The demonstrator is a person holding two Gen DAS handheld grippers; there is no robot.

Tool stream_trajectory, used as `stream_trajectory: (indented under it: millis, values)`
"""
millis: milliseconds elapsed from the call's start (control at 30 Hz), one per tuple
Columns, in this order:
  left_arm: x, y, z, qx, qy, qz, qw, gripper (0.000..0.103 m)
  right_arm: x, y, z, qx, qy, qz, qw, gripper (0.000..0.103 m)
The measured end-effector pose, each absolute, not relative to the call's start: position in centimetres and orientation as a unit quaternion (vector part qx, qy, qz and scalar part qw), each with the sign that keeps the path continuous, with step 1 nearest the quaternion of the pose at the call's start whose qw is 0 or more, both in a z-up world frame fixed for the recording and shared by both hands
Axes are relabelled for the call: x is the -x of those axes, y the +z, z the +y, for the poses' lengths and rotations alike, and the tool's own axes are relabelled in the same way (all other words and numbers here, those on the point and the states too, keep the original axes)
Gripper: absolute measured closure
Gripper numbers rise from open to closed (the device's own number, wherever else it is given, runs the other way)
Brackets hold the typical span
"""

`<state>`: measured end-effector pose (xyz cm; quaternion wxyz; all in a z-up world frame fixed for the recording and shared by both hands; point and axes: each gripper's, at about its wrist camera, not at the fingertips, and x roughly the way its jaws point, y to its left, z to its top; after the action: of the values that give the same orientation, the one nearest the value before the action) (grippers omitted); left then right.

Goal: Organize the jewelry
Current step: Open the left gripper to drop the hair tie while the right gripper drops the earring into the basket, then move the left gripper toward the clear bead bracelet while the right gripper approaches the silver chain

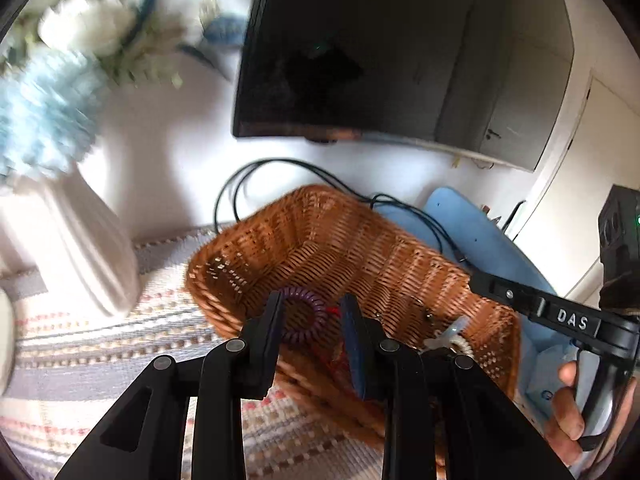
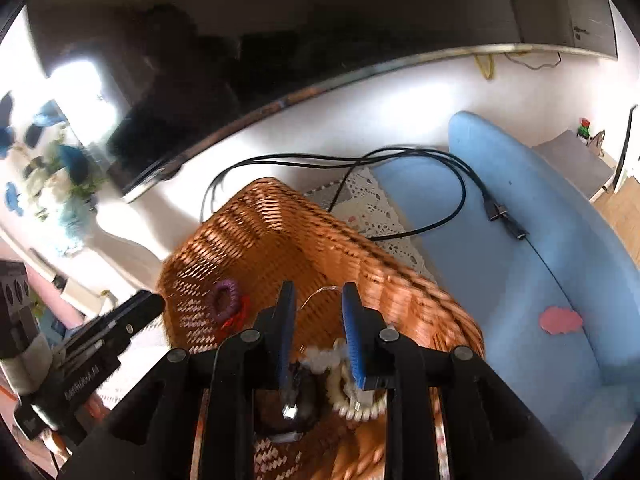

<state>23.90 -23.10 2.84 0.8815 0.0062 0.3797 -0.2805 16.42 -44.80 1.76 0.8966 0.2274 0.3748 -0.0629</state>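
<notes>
A brown wicker basket [image 1: 360,248] sits on a striped woven mat. Inside it lie a purple spiral hair tie [image 1: 304,314], a red piece beside it, and a white bead bracelet [image 1: 460,346]. My left gripper [image 1: 312,312] is open over the basket's near rim, the hair tie between its fingers and untouched. In the right wrist view the basket [image 2: 280,240] holds the hair tie [image 2: 224,298], a thin wire bangle [image 2: 320,294], the white bead bracelet [image 2: 352,404] and a dark item [image 2: 292,404]. My right gripper [image 2: 316,304] is open above them and empty.
A white ribbed vase [image 1: 84,248] with blue and white flowers stands left of the basket. A black TV screen [image 1: 380,48] hangs behind. Black cables [image 2: 420,168] run over a blue cushioned seat [image 2: 540,260] on the right. A lace cloth [image 2: 372,208] lies under the basket's far side.
</notes>
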Motion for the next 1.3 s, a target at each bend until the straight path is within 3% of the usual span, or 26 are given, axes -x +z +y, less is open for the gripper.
stream_trajectory:
  millis: [200, 333, 533, 833, 1300]
  values:
    - [-19.5, 6.7, -18.4, -0.014, -0.273, 0.362, 0.891, 0.072, -12.6, 4.5, -41.8, -0.236, -0.02, 0.36, 0.902, 0.071]
    - [-16.4, 9.1, -12.8, 0.005, -0.262, 0.34, 0.903, 0.053, -10.7, 5.9, -38.0, -0.221, 0.006, 0.359, 0.907, 0.071]
    - [-13.4, 10.0, -5.1, 0.04, -0.235, 0.326, 0.915, 0.052, -9.9, 5.7, -30.9, -0.185, 0.061, 0.381, 0.904, 0.071]
    - [-14.8, 4.3, -1.7, 0.07, -0.226, 0.391, 0.89, 0.052, -10.3, 3.3, -24.8, -0.163, 0.108, 0.43, 0.881, 0.071]
    - [-15.8, -5.2, -8.0, -0.062, -0.199, 0.464, 0.861, 0.052, -17.3, -3.0, -23.5, -0.138, 0.117, 0.509, 0.841, 0.071]
